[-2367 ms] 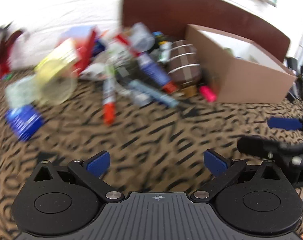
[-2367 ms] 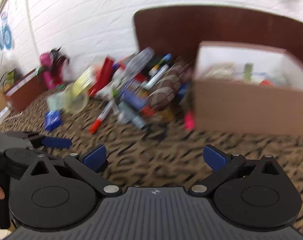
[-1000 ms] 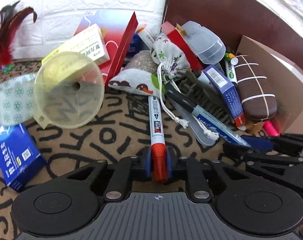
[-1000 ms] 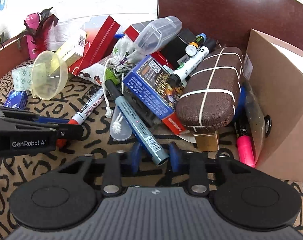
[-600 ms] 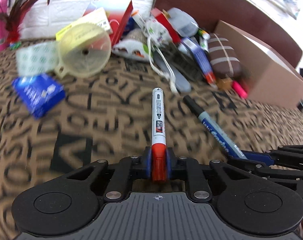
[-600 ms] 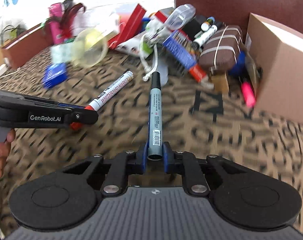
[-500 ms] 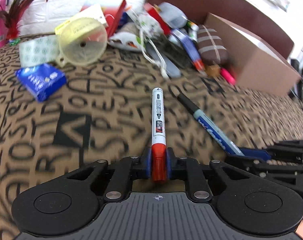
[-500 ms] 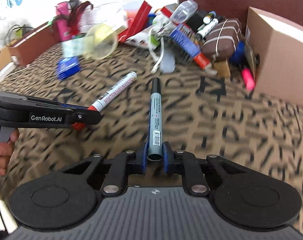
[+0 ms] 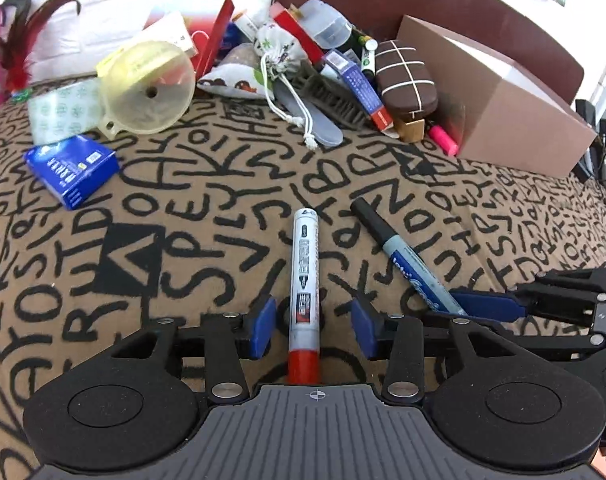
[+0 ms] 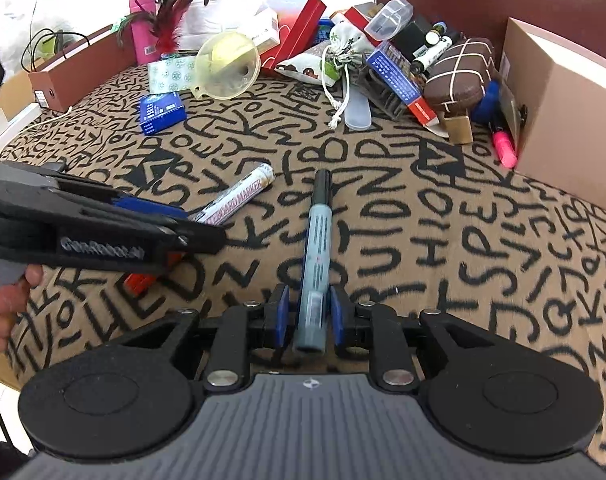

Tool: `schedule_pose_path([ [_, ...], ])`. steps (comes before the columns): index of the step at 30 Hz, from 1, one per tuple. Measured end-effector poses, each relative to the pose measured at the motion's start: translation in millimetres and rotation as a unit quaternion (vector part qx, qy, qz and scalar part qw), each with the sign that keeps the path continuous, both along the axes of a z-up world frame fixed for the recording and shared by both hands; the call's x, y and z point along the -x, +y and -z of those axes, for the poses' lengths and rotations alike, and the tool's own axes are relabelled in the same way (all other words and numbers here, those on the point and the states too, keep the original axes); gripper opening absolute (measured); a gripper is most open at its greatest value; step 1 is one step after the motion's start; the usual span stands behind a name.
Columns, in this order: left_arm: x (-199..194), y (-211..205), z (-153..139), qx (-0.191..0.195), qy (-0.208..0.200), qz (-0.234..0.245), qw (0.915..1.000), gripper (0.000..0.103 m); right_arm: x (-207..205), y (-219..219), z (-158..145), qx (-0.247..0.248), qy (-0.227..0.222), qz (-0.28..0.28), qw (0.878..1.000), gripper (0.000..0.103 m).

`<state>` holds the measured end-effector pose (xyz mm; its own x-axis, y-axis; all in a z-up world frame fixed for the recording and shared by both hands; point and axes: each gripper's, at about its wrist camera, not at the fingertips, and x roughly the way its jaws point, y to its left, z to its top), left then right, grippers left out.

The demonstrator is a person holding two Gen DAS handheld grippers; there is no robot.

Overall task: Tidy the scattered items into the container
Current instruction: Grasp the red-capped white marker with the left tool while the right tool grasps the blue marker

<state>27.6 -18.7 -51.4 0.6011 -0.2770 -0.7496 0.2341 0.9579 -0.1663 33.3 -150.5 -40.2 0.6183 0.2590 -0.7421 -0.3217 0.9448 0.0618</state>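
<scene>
A white whiteboard marker with a red cap (image 9: 304,280) lies on the patterned cloth between the fingers of my left gripper (image 9: 314,322), which stand apart from it. It also shows in the right wrist view (image 10: 239,196). A grey-blue marker with a black cap (image 10: 317,248) lies between the fingers of my right gripper (image 10: 307,314), with small gaps either side; it also shows in the left wrist view (image 9: 399,256). The cardboard box (image 9: 499,108) stands at the far right, also in the right wrist view (image 10: 563,96).
A pile lies at the back: a yellow funnel (image 9: 147,88), a blue packet (image 9: 71,168), a drawstring pouch (image 9: 275,52), a brown case (image 9: 407,80), a pink highlighter (image 9: 443,140), a red box (image 10: 299,28). A brown tray (image 10: 75,64) stands far left.
Both grippers carried their markers back from the pile to the open cloth, then opened. The markers now lie on the cloth between the parted fingers.
</scene>
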Motion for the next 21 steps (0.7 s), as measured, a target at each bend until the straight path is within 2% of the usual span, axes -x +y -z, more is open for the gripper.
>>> schedule_pose_path([
  [1,-0.2,-1.6,0.7,-0.004,-0.001,0.003,1.0,0.057,-2.6,0.1,0.3,0.0,0.0,0.0,1.0,0.025],
  [2,-0.3,-3.0,1.0,-0.009,-0.002,0.007,0.9999,0.031,-4.8,0.4,0.9,0.0,-0.001,-0.001,1.0,0.025],
  [3,-0.7,-3.8,1.2,-0.011,0.001,0.013,0.9998,0.012,-7.1,0.3,2.0,-0.001,-0.001,-0.002,1.0,0.025],
  [7,-3.2,-3.8,1.6,-0.005,0.011,0.026,0.9996,0.012,-13.4,1.8,2.4,0.007,0.003,-0.019,1.0,0.024],
  [11,-4.9,-7.0,4.0,0.002,0.006,0.025,0.9997,0.035,-18.3,5.5,0.7,0.019,0.011,-0.033,0.999,0.024],
  [13,-5.3,-9.4,3.1,-0.004,0.008,0.032,0.9995,0.03,-21.2,5.3,1.4,0.013,0.013,-0.028,0.999,0.024],
  [14,-5.6,-10.1,2.6,-0.006,0.01,0.035,0.9993,0.025,-22.0,5.5,2.1,0.011,0.011,-0.027,1.0,0.024],
  [16,-6.2,-9.7,2.6,-0.004,0.013,0.035,0.9993,0.024,-22.9,5.3,3.5,0.007,0.009,-0.025,1.0,0.024],
  [19,-5.8,-9.0,4.5,0.003,0.011,0.026,0.9996,0.034,-24.3,2.7,4.9,-0.004,0.008,-0.015,1.0,0.02],
  [21,-5.1,-11.6,4.7,-0.002,0.007,0.027,0.9996,0.034,-25.5,1.3,5.5,-0.01,0.008,-0.009,1.0,0.02],
])
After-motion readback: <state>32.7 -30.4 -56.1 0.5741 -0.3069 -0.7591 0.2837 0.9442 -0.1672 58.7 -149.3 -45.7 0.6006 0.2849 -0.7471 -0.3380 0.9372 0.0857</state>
